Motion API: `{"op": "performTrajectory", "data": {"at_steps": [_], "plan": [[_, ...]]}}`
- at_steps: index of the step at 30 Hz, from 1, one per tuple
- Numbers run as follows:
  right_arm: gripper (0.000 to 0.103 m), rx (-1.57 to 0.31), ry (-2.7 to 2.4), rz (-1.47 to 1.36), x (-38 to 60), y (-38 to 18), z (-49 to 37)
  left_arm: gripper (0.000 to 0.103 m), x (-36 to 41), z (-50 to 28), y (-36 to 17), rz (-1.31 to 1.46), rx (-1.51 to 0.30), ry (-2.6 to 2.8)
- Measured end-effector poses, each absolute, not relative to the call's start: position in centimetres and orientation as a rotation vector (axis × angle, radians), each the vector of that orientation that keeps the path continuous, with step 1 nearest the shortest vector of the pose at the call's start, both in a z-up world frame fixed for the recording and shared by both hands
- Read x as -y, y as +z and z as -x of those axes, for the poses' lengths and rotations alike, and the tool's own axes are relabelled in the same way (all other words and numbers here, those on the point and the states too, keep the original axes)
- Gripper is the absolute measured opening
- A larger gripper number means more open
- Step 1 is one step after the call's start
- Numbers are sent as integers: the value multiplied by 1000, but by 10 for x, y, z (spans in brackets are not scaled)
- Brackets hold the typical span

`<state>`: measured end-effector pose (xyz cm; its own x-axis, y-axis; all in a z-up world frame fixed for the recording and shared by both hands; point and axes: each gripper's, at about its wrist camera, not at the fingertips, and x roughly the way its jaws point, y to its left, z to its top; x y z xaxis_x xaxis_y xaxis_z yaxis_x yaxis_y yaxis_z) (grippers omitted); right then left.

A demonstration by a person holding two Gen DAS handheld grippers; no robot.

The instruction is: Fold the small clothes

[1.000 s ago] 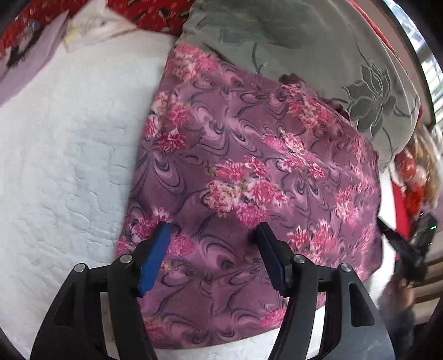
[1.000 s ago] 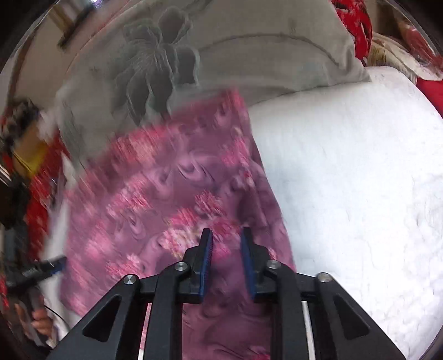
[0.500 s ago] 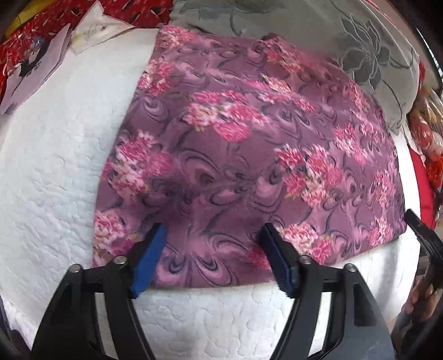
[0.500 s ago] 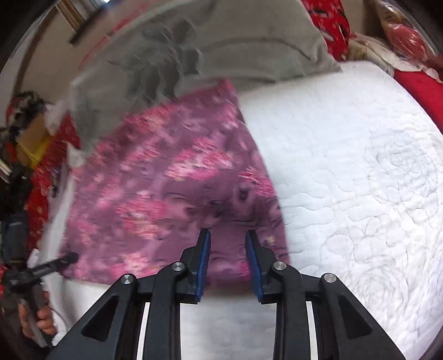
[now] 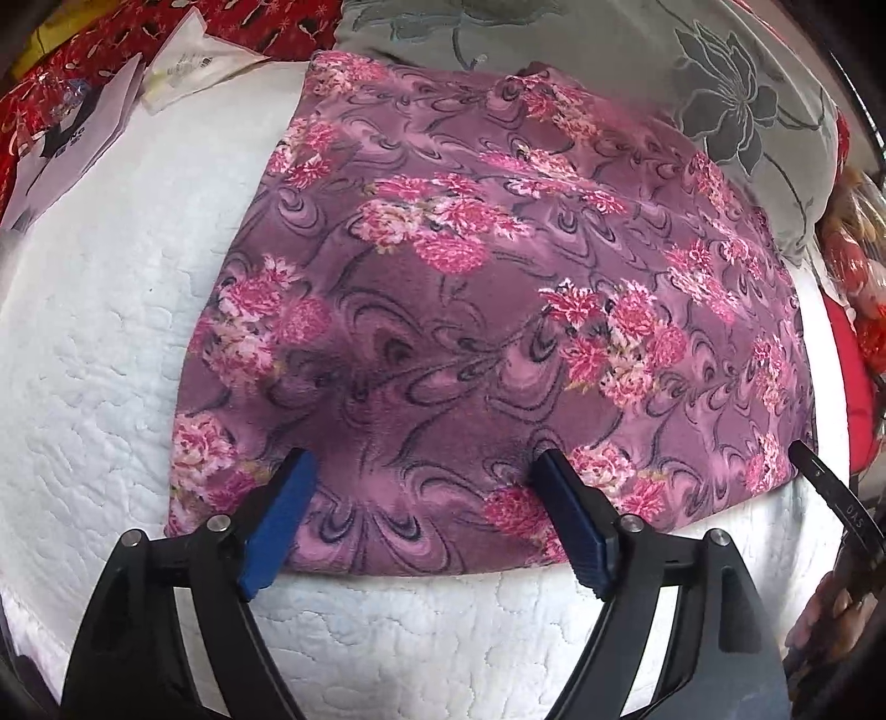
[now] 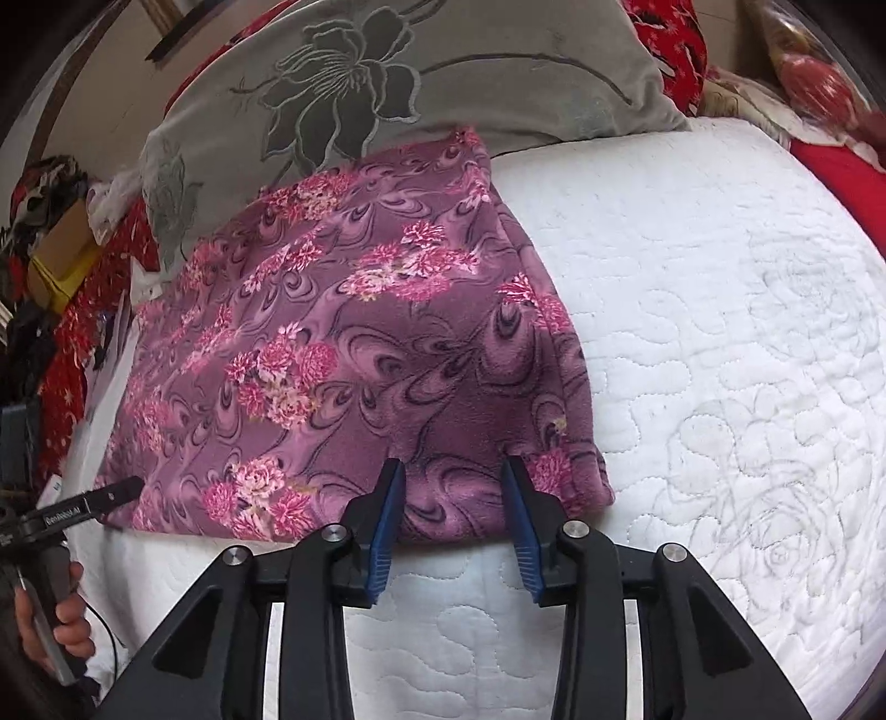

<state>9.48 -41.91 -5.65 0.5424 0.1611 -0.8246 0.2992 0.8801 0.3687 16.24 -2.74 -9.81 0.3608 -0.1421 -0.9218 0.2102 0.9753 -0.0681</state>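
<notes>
Purple floral garment lies folded across frame centre on the white quilt. Left gripper and right gripper (jaws opening, nothing pinched): lift yours clear without dragging the near edge.

White quilted mattress, grey flower-embroidered pillow at head, red bedding beyond; daylight.
</notes>
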Motion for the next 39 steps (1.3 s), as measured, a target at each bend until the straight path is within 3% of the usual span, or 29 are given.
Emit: {"op": "performTrajectory", "data": {"at_steps": [9, 13, 16, 30, 31, 33, 39], "plan": [[42, -1028, -101, -496, 416, -48, -103, 86, 17, -171, -87, -18, -1174, -236], [42, -931, -115, -503, 427, -28, -108, 86, 4, -190, -63, -41, -1073, -164], [42, -893, -135, -545, 442, -23, -120, 86, -10, -216, -61, 11, -1093, -131], [43, -944, -187, -690, 486, -49, -221, 86, -9, -277, -78, 31, -1124, -90], [34, -953, -181, -686, 487, -50, -228, 86, -8, -278, -74, 34, -1105, -100], [3, -928, -164, -645, 486, -46, -234, 86, -5, -279, -70, 19, -1073, -106], [4, -939, -199, -634, 493, -63, -237, 93, -1, -304, -91, -28, -1134, -67]]}}
